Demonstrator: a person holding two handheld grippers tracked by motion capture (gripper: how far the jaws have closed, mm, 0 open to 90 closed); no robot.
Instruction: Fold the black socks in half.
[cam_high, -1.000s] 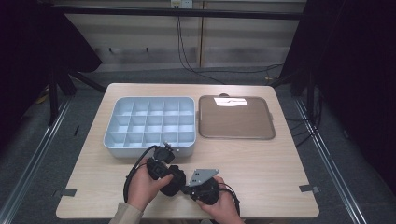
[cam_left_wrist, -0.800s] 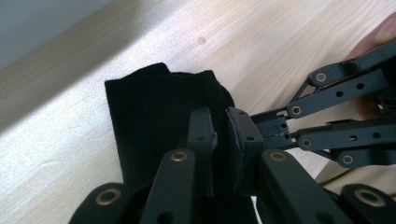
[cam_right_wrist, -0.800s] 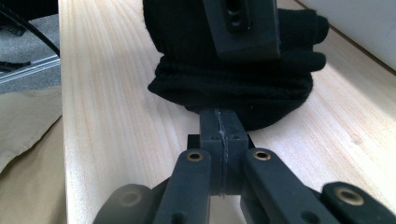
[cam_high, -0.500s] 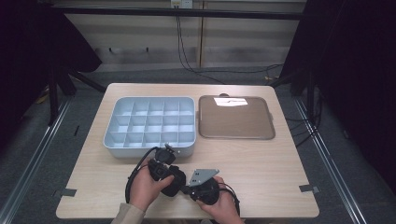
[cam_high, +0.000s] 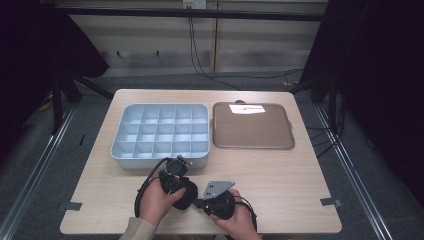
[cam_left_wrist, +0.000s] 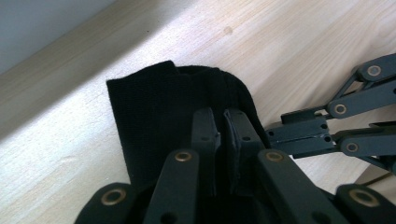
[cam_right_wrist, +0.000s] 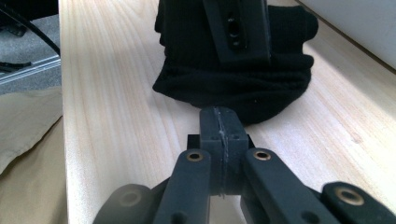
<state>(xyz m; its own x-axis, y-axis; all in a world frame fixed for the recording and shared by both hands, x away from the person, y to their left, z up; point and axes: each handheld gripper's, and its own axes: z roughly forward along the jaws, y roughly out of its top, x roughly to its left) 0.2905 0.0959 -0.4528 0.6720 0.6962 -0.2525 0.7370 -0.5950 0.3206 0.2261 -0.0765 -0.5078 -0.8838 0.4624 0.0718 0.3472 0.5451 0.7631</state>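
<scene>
At the counter's (cam_high: 280, 170) near edge, just in front of the grey divided tray (cam_high: 161, 134), your left gripper (cam_left_wrist: 223, 128) has its jaws pinched on a black sock (cam_left_wrist: 154, 112), having just closed a little further. Your right gripper (cam_right_wrist: 219, 128), jaws pressed together empty, points at the sock from just beside it.

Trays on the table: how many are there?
2. A pale blue divided tray sits left of centre, its compartments looking empty. A flat brown tray lies right beside it. Nothing seems to hide a third.
</scene>
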